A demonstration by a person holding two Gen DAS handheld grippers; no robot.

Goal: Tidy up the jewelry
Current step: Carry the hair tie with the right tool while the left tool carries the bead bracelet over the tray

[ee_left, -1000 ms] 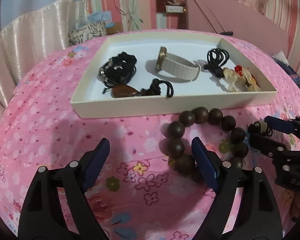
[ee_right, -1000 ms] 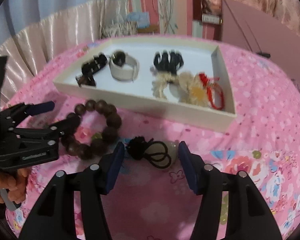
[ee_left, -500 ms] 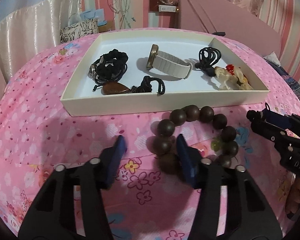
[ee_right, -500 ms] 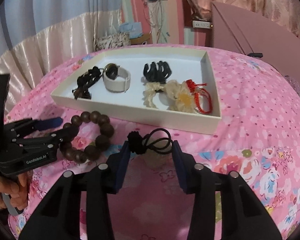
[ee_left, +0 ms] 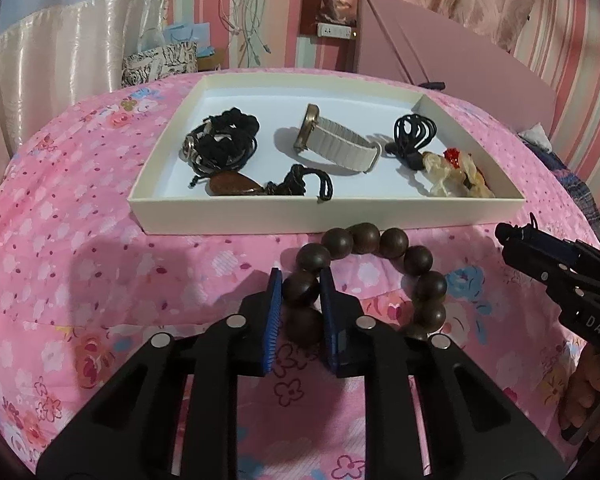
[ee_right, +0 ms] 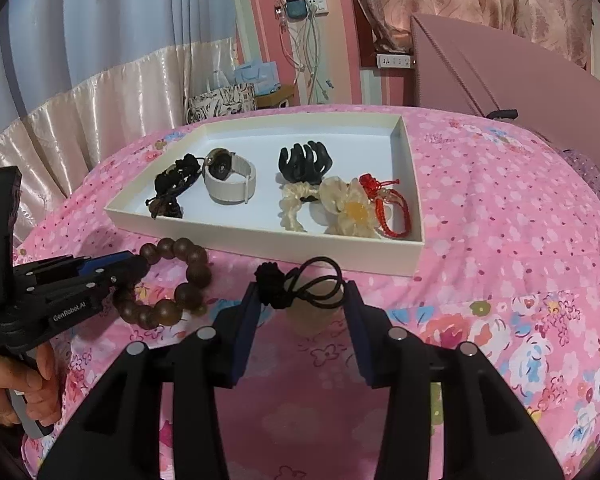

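My left gripper (ee_left: 300, 294), its jaws having just been closing, clamps one bead of the wooden bead bracelet (ee_left: 418, 260), which lies on the pink floral bedspread (ee_left: 80, 272) just before the cream tray (ee_left: 260, 218). In the tray, left to right: black cords (ee_left: 224, 148), a white-strapped watch (ee_left: 336, 146), a black claw clip (ee_right: 305, 162), a cream flower scrunchie (ee_right: 350, 208). My right gripper (ee_right: 300, 300) grasps a black hair tie (ee_right: 300, 284), its jaws having just been closing, above the bedspread near the tray's front wall.
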